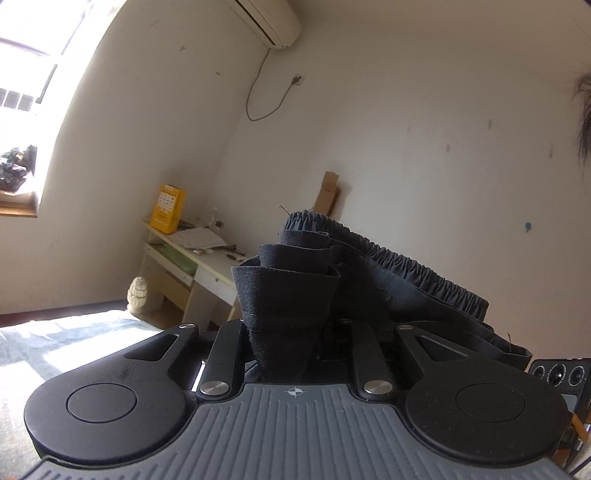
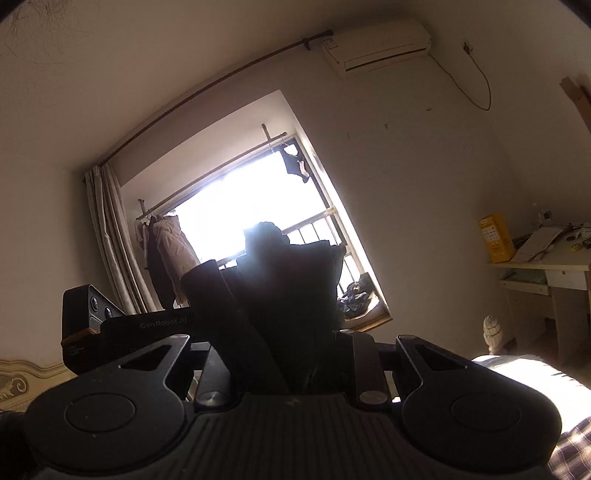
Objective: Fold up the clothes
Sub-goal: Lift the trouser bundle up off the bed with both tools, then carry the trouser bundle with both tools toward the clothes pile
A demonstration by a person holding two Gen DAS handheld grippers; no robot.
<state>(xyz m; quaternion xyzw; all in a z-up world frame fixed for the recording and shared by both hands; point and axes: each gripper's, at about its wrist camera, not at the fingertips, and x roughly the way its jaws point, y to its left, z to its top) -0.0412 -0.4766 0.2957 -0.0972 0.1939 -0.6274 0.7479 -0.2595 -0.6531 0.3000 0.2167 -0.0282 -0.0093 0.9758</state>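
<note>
We hold the dark garment [image 1: 295,291] up in the air between both grippers, well above the bed [image 1: 55,343]. Our left gripper [image 1: 284,354] is clamped tight on a bunched fold of the cloth, which fans upward out of the closed jaws in stacked pleats; from there the gathered elastic waistband [image 1: 406,258] runs off to the right and downward, hanging in front of the white wall. Our right gripper [image 2: 291,354] likewise has its jaws pressed together on the garment [image 2: 288,280], which rises from between them as a black mass silhouetted against the bright window [image 2: 258,192], so we cannot make out its folds there. In the right wrist view the left gripper [image 2: 110,325] shows at the left edge, just beside the cloth, its cameras facing us. Both wrist cameras tilt upward toward the room: the air conditioner [image 1: 273,18] sits high on the wall, the desk [image 1: 195,258] stands in the corner with a yellow box [image 1: 168,208] and papers on it, and clothes [image 2: 162,251] hang at the window beside the curtain [image 2: 107,221].
</note>
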